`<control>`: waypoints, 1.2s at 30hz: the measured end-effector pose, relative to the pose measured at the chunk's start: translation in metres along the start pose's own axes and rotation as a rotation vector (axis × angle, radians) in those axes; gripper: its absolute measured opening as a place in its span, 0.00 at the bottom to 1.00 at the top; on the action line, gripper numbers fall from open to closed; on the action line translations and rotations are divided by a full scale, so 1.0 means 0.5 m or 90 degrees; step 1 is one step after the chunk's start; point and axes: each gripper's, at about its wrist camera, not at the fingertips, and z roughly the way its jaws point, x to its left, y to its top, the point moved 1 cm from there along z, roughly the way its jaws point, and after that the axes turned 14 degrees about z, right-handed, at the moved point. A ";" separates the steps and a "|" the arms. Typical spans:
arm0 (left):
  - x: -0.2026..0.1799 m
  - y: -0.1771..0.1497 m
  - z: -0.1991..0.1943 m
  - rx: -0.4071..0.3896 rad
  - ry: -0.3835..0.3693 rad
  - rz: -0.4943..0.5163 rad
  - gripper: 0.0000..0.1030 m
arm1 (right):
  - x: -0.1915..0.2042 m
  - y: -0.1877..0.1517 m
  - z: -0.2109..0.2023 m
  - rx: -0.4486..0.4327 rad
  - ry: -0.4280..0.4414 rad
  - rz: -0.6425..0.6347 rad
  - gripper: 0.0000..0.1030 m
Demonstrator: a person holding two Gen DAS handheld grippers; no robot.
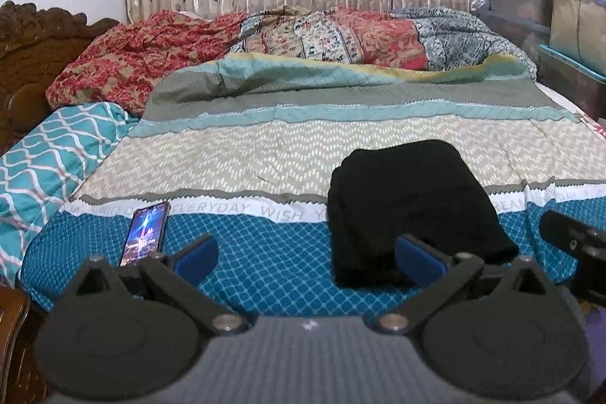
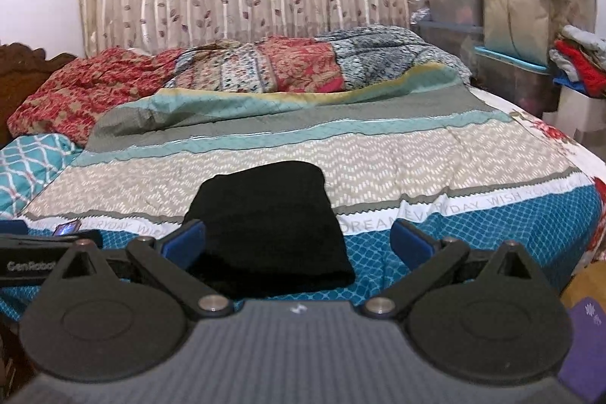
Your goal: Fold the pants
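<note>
The black pants [image 1: 409, 211] lie folded into a compact rectangle on the patterned bedspread [image 1: 265, 154], near the bed's front edge. In the right wrist view the pants [image 2: 269, 233] sit just ahead, left of centre. My left gripper [image 1: 306, 256] is open and empty, held back from the bed with the pants in front of its right finger. My right gripper [image 2: 299, 241] is open and empty, with the pants behind its left finger. The right gripper's body shows at the right edge of the left wrist view [image 1: 575, 241].
A phone [image 1: 146, 233] with a lit screen lies on the bed left of the pants. Crumpled quilts [image 1: 303, 40] are piled at the far side by the curtain. Storage boxes and bags [image 2: 511, 25] stand at the right. A wooden headboard [image 1: 26, 55] is at left.
</note>
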 end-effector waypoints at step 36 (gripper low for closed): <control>0.030 0.018 -0.022 -0.069 0.066 0.005 1.00 | -0.016 0.012 0.014 0.109 0.076 0.025 1.00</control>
